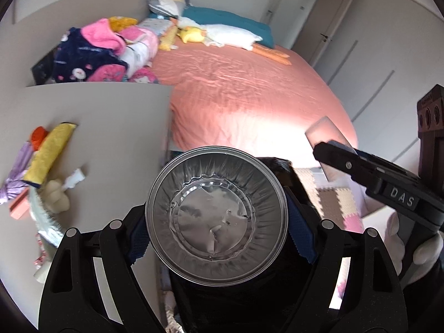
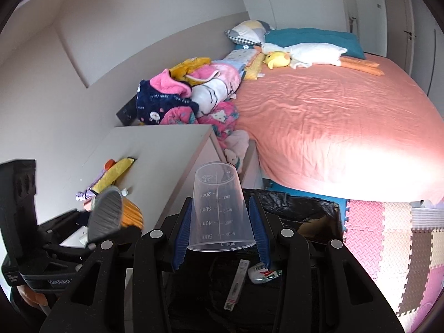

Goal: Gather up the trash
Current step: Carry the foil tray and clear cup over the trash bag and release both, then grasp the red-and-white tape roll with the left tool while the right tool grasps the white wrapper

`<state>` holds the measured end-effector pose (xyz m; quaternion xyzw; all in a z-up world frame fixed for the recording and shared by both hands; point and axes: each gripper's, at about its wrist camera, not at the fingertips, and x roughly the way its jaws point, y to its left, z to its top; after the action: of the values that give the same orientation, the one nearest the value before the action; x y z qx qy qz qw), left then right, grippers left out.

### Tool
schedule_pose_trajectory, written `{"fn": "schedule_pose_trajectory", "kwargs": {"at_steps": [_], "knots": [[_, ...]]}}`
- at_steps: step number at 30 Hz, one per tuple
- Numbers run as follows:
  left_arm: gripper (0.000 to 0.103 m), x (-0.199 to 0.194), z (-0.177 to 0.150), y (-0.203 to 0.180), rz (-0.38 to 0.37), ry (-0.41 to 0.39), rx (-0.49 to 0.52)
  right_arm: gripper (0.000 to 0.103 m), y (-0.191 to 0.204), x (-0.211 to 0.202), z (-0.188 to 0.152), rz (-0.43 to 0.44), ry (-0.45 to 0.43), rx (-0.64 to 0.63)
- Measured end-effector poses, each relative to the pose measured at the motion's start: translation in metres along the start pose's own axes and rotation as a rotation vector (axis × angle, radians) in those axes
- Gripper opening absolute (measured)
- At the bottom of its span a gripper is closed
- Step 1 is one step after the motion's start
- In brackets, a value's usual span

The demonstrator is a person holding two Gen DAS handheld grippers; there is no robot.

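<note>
1. Left wrist view: a foil bowl (image 1: pixel 216 216) is being gripped across its rim by the left gripper (image 1: pixel 217 238), jaws spread wide, blue pads (image 1: pixel 301 233) pressing on both sides. It is being held over a black-lined trash bin (image 1: pixel 280 166) beside the bed (image 1: pixel 249 97). The thin rim is likely being squeezed; if it buckles, the bowl could slip and fall outside the bin. The cabinet edge (image 1: pixel 166 127) is lying close on the left, and the right gripper (image 1: pixel 333 149) is crowding in from the right, so little room is being left sideways.

2. Right wrist view: a clear measuring cup (image 2: pixel 219 208) is being clamped upside down by the right gripper (image 2: pixel 220 224), jaws partly closed, above the trash bin (image 2: pixel 305 202), where a wrapper (image 2: pixel 262 273) and a strip (image 2: pixel 236 285) are already lying. The tapered, smooth wall could be sliding out of the pads. The left gripper (image 2: pixel 91 238) is being held just beside, so a collision is possible if both are released together. Open room is being offered toward the foam mat (image 2: pixel 388 236).
</note>
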<state>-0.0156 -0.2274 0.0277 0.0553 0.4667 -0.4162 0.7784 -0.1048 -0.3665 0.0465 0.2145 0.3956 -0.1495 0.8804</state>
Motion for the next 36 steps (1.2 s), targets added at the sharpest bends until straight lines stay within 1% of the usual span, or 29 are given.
{"fn": "schedule_pose_trajectory", "kwargs": {"at_steps": [1, 2, 3, 4, 9, 16, 26, 36], "knots": [[0.084, 0.004, 0.000, -0.003, -0.042, 0.037, 0.011, 0.046, -0.006, -0.006, 0.000, 0.000, -0.017, 0.017], [0.096, 0.007, -0.001, -0.006, -0.065, 0.063, 0.017, 0.063, -0.010, -0.009, 0.001, -0.011, -0.024, 0.032], [0.098, 0.011, -0.003, -0.009, -0.083, 0.082, 0.020, 0.071, -0.015, -0.015, 0.001, -0.031, -0.042, 0.053], [0.098, 0.014, -0.004, -0.010, -0.095, 0.091, 0.022, 0.076, -0.020, -0.021, 0.001, -0.045, -0.070, 0.066], [0.098, 0.022, -0.010, -0.010, -0.087, 0.122, -0.007, 0.076, -0.034, -0.029, 0.004, -0.073, -0.092, 0.085], [0.098, 0.017, -0.012, -0.005, -0.042, 0.102, -0.025, 0.076, -0.035, -0.024, 0.005, -0.066, -0.074, 0.090], [0.098, 0.007, -0.019, 0.021, 0.018, 0.092, -0.076, 0.076, -0.004, -0.005, 0.007, -0.019, -0.036, 0.035], [0.098, -0.011, -0.034, 0.054, 0.080, 0.070, -0.148, 0.076, 0.033, 0.018, 0.009, 0.030, 0.010, -0.031]]}}
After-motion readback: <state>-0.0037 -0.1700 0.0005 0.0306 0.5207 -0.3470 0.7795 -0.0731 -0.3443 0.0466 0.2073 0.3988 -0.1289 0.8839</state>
